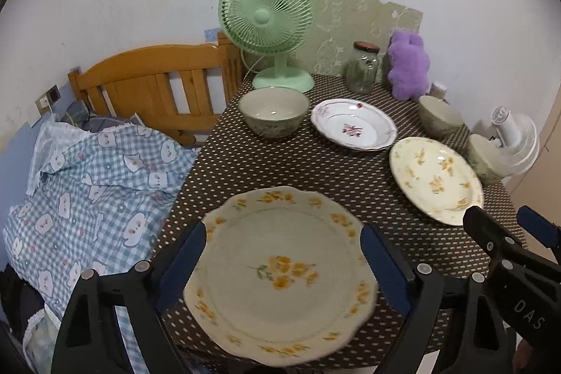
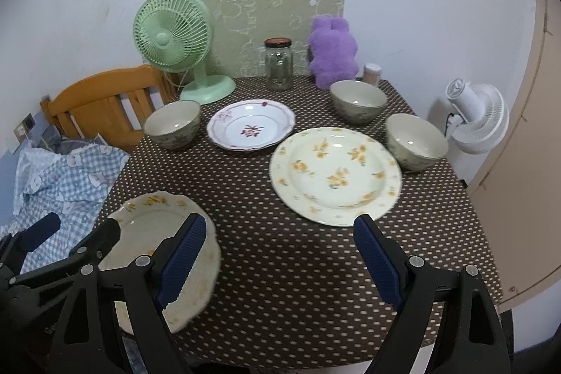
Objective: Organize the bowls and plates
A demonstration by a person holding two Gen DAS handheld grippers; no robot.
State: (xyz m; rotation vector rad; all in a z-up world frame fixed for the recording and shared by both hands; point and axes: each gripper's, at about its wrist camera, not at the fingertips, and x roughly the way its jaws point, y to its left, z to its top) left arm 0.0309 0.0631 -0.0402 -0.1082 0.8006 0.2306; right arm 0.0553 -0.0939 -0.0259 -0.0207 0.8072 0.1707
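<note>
A scalloped cream plate (image 1: 280,269) with yellow flowers lies at the table's near left edge, under my left gripper (image 1: 284,262), which is open and straddles it from above. My right gripper (image 2: 280,251) is open over bare tablecloth, just short of a round yellow-flowered plate (image 2: 336,174). A white plate with pink flowers (image 2: 250,125) sits behind it. Three greenish bowls stand upright: one on the left (image 2: 173,125), one at the back right (image 2: 357,100), one at the right edge (image 2: 415,141).
The table (image 2: 280,269) has a brown dotted cloth. At the back stand a green fan (image 2: 171,30), a glass jar (image 2: 278,65) and a purple plush toy (image 2: 333,51). A white fan (image 2: 477,118) is beyond the right edge. A wooden headboard (image 1: 157,83) and checked bedding (image 1: 87,181) lie left.
</note>
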